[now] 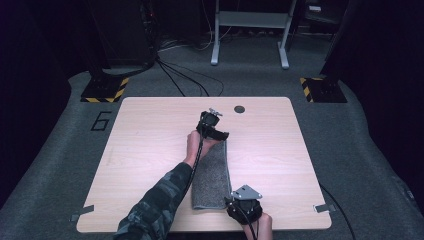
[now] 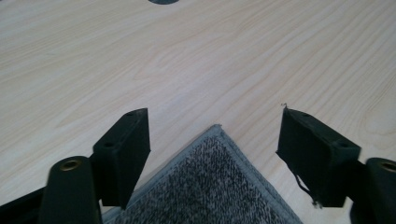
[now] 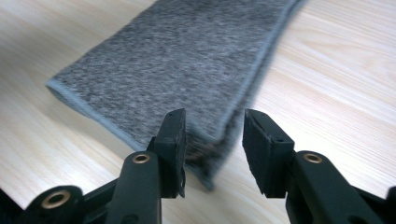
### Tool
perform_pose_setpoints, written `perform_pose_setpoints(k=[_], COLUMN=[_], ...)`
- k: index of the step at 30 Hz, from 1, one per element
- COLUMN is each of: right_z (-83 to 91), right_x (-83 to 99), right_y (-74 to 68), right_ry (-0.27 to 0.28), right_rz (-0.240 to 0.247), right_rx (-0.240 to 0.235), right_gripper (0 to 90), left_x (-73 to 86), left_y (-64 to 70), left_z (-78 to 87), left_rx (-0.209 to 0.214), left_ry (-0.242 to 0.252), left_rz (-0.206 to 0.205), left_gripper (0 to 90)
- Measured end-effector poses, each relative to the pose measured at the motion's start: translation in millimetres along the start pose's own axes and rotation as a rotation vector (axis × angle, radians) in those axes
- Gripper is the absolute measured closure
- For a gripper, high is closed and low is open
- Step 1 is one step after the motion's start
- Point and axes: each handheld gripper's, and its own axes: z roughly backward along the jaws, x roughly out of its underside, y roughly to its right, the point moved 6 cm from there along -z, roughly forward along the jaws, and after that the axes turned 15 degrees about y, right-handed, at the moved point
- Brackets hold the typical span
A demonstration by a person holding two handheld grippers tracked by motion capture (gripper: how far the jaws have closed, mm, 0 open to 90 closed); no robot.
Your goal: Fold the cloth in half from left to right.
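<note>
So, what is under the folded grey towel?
The grey towel lies flat on the wooden table; bare light wood shows all around it. Whatever may lie beneath or between its layers is covered and cannot be seen.

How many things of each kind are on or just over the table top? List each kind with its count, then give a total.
Grey towel: 1
Grippers: 2, the left gripper and the right gripper, each with jaws open at a corner of the towel
Round dark hole cover in the table: 1
Total: 4
</note>
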Motion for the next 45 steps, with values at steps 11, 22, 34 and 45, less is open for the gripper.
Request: perform_pose_setpoints(k=[11, 22, 34, 45], right_z=[-11.4, -34.5, -25.6, -18.5], right_x=[-8.5, -11.5, 14.6, 22.2], right_y=[25.5, 21.8, 32.0, 27.7], right_ry=[-0.007, -0.047, -0.125, -0.128], right_rz=[-0.041, -0.029, -0.037, -0.026], right_rx=[0.019, 0.001, 0.036, 0.032], right_gripper=[30.0, 25.5, 26.2, 26.2], left_x=[40.3, 111.9, 142.1, 166.1], left_y=[-19.5, 15.9, 52.5, 70.9], left_z=[59.6, 110.6, 144.0, 157.6], left_rx=[-0.035, 0.001, 0.033, 0.067], left_ry=[-0.044, -0.112, -0.095, -0.134], left_rz=[-0.022, -0.074, -0.133, -0.165], left_gripper=[18.1, 16.2, 16.2, 15.8])
